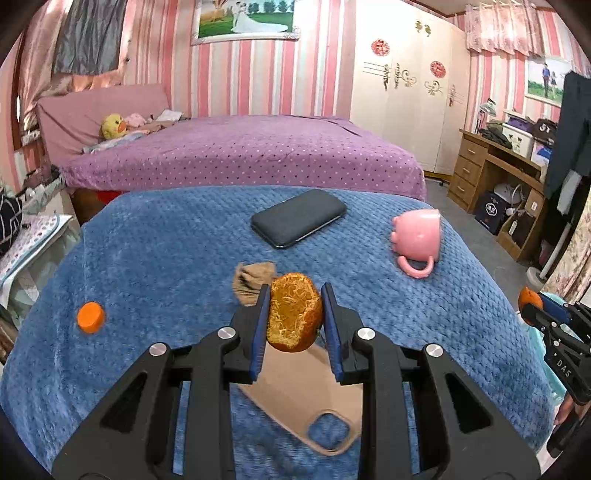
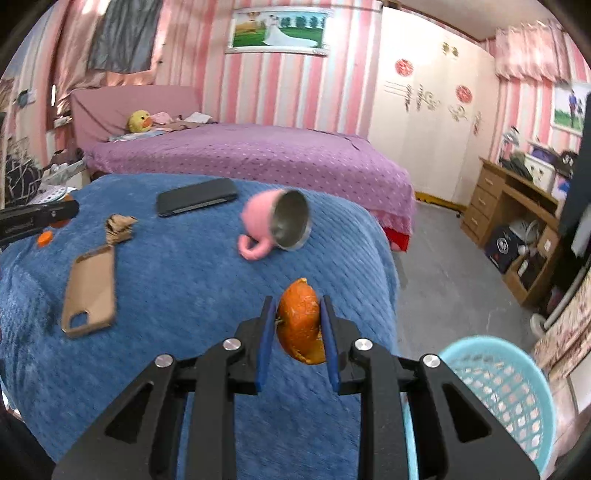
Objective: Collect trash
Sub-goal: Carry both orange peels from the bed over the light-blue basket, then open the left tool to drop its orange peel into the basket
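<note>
Above a counter draped in blue cloth (image 1: 155, 258), the left claw (image 1: 294, 314) pinches a cupped orange peel (image 1: 293, 317), pith showing. The right claw (image 2: 298, 325) grips another orange peel piece (image 2: 301, 325) near the counter's right edge, just left of a light blue mesh basket (image 2: 509, 384) on the floor. A small orange scrap (image 1: 91, 317) lies far left.

Bedroom w/ pink-and-white striped walls (image 1: 258, 81). Framed wedding photo (image 2: 279, 31) hangs on the back wall above a bed w/ purple dotted cover (image 1: 240, 151); yellow duck plush (image 1: 113, 126) sits near its pink headboard (image 1: 99, 107). Cream wardrobe (image 1: 406, 92) w/ red decals stands at right, wooden desk (image 2: 517, 199) w/ drawers beside it. Grey floor (image 2: 450, 266). Pink curtains (image 1: 517, 26) top right.
</note>
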A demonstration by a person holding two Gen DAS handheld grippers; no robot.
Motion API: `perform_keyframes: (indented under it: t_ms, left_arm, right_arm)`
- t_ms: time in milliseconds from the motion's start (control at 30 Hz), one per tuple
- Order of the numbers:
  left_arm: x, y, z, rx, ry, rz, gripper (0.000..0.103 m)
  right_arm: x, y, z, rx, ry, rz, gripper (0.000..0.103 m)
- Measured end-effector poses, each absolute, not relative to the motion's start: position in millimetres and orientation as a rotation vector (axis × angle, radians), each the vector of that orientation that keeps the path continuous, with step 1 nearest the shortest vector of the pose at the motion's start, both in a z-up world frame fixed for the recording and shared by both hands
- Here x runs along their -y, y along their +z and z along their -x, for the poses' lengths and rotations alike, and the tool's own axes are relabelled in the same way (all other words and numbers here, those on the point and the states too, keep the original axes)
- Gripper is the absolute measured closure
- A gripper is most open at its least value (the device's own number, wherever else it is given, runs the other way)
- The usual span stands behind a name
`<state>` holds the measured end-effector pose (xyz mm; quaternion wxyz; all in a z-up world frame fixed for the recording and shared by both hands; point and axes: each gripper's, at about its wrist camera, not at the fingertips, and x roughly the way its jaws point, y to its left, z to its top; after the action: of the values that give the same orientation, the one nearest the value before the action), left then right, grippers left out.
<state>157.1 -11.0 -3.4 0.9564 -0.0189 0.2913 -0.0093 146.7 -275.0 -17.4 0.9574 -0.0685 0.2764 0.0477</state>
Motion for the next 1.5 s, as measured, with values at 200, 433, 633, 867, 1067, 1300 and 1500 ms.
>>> perform_keyframes:
  t_ms: [200,433,633,867,1067,1300,1500]
  left_arm:
    - [42.5,-11.9,-154.6,-0.600,-0.049,0.024,0.077]
    - [77.3,-23.2,-146.2,-0.621,-0.091,-0.021,0.077]
    - [101.3,-27.2,-145.9,-0.639,-0.103,-0.033,0.077]
    - [128.5,-21.9,-144.5,-0.624,-0.105,-0.041,0.077]
    - [161.1,-26.7,-144.8,-0.639,-0.124,-0.055,0.077]
    - [209.3,-27.9,-140.8,-0.628,-0.194,-0.086,0.077]
    - [254.8,-32.3,-146.5,-0.652,-0.283,-0.087,0.077]
  right_arm:
    - [302.9,-20.1,-143.6,-0.564,0.062,0.126,0.078]
    - [343.1,-22.4,-138.7,-0.569,0.014,0.076,0.078]
    - [366.1,-24.0,-137.8,-0.576,-0.021,0.075,0.078]
    - [394.4,-22.3,-132.8,-0.569,-0.071,0.076,0.078]
    - [426.3,-22.6,-127.1,-0.563,-0.127,0.050,0.078]
    - [457.1,-22.4,-122.9,-0.560,-0.182,0.049,0.078]
    - [486.2,-22.8,-115.7,-0.558,-0.216,0.013,0.078]
